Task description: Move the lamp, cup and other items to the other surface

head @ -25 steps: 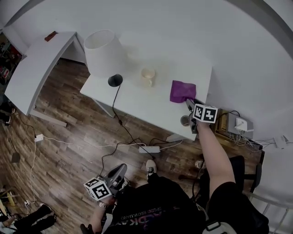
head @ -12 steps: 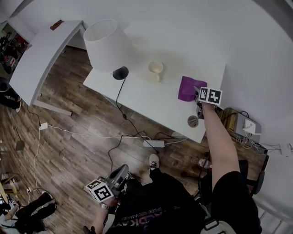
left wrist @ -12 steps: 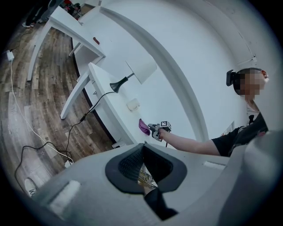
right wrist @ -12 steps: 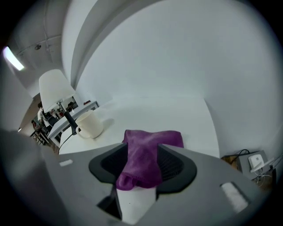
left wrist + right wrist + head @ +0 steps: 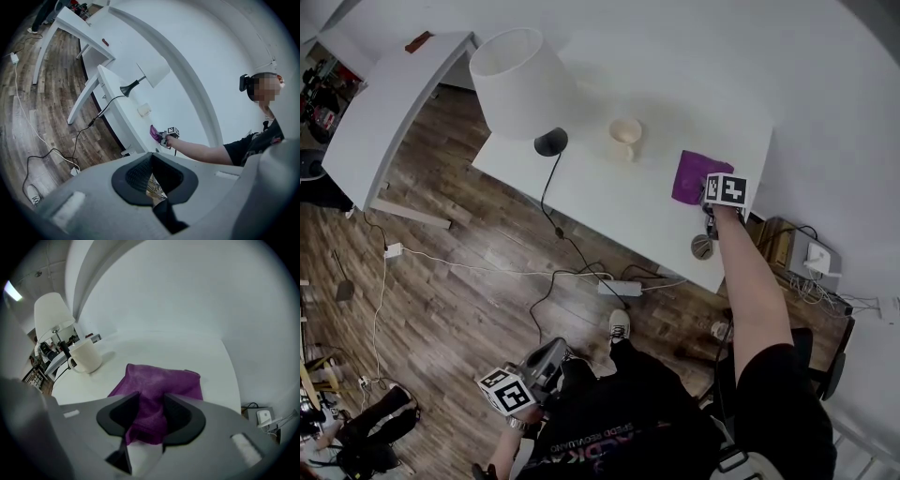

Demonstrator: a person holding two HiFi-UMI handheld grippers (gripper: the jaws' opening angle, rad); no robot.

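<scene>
1. This looks like a plainly furnished room in a home or small office, with a wood-plank floor (image 5: 459, 309) and bare white walls (image 5: 722, 56).
2. Two white tables (image 5: 609, 202) stand near the walls, one holding a shaded lamp (image 5: 520, 84) and a cup (image 5: 625, 138).
3. A power strip (image 5: 621, 288) and loose cables (image 5: 478, 272) lie on the floor, and small electronic boxes (image 5: 816, 255) sit by the wall.

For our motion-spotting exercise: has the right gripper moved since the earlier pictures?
Yes: the right gripper moved from the table's edge onto the purple cloth; its fingers, just closing, straddle it.
</scene>
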